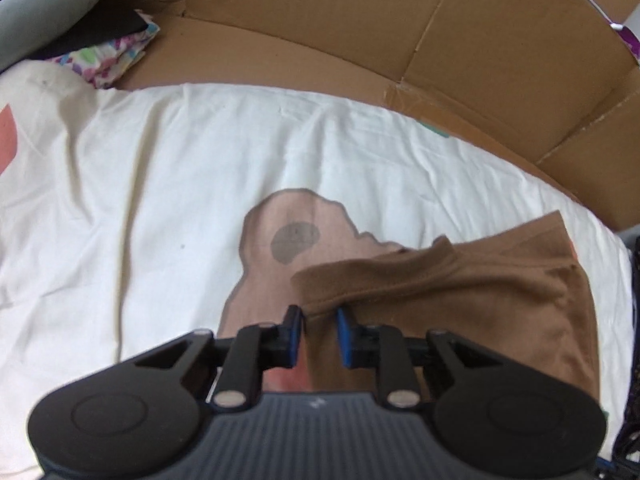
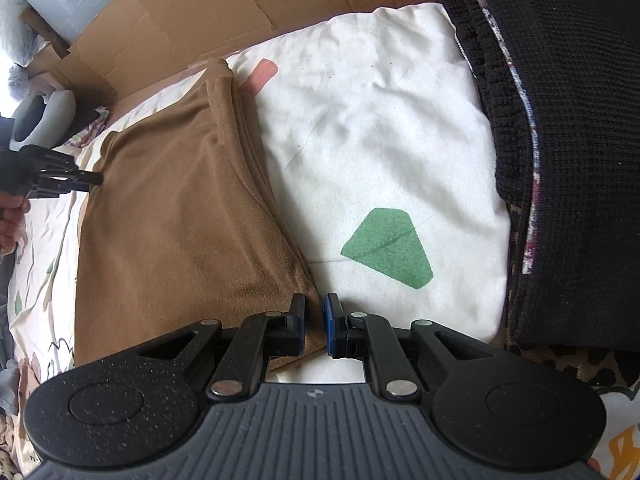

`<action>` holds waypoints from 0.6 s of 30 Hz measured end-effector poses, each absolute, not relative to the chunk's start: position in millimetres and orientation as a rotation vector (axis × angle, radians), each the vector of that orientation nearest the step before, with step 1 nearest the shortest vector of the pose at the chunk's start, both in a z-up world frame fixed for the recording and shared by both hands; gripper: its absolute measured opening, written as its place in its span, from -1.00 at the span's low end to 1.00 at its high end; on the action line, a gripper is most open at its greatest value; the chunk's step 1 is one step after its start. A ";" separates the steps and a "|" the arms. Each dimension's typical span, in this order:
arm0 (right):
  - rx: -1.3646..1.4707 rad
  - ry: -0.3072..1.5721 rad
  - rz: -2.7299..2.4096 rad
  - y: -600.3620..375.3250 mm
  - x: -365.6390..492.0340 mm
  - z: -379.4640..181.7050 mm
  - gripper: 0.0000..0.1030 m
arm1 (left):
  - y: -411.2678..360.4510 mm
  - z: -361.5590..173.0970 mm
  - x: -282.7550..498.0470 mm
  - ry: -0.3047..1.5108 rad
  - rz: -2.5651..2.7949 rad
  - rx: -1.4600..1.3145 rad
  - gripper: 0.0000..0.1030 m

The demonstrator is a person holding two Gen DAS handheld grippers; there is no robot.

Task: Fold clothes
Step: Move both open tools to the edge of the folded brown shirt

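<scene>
The brown garment (image 2: 176, 216) is soft and plain, folded into a rough rectangle with several layers stacked along its right edge. It lies flat on the white bedding (image 2: 372, 128), its far end close to the bedding's far edge. In the left wrist view one corner of the garment (image 1: 460, 292) is bunched into a thick rolled fold and lifted slightly.

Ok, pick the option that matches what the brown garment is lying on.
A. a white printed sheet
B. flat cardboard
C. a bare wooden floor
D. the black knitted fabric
A: in the right wrist view the brown garment lies spread on the white printed sheet, with the black knitted fabric off to the side and the cardboard standing behind.
</scene>
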State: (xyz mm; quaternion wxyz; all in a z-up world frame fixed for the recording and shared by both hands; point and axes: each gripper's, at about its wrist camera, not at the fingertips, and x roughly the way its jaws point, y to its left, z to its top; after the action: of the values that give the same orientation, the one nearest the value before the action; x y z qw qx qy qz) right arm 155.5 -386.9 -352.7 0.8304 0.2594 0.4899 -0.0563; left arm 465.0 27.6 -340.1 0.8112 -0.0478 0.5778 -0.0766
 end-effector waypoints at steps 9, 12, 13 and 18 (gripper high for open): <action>0.610 0.994 -0.080 -392.8 151.4 -334.5 -0.78 | 37.2 -322.2 445.9 1.193 -0.162 -0.112 -0.45; 0.593 0.982 -0.065 -390.4 155.5 -329.9 -0.77 | 43.3 -310.8 432.0 1.183 -0.186 -0.135 -0.40; 0.590 0.979 -0.065 -390.4 157.5 -329.4 -0.75 | 45.2 -307.2 427.0 1.183 -0.199 -0.152 -0.36; 0.562 0.978 -0.053 -388.8 166.7 -331.1 -0.36 | 46.8 -294.9 391.3 1.179 -0.257 -0.237 -0.27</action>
State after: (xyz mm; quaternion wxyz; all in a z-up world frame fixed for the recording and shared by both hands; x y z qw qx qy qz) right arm 166.7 -388.8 -331.1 0.8447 0.2662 0.4636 -0.0250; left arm 391.3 46.8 -294.9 0.8169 -0.1111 0.5531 -0.1204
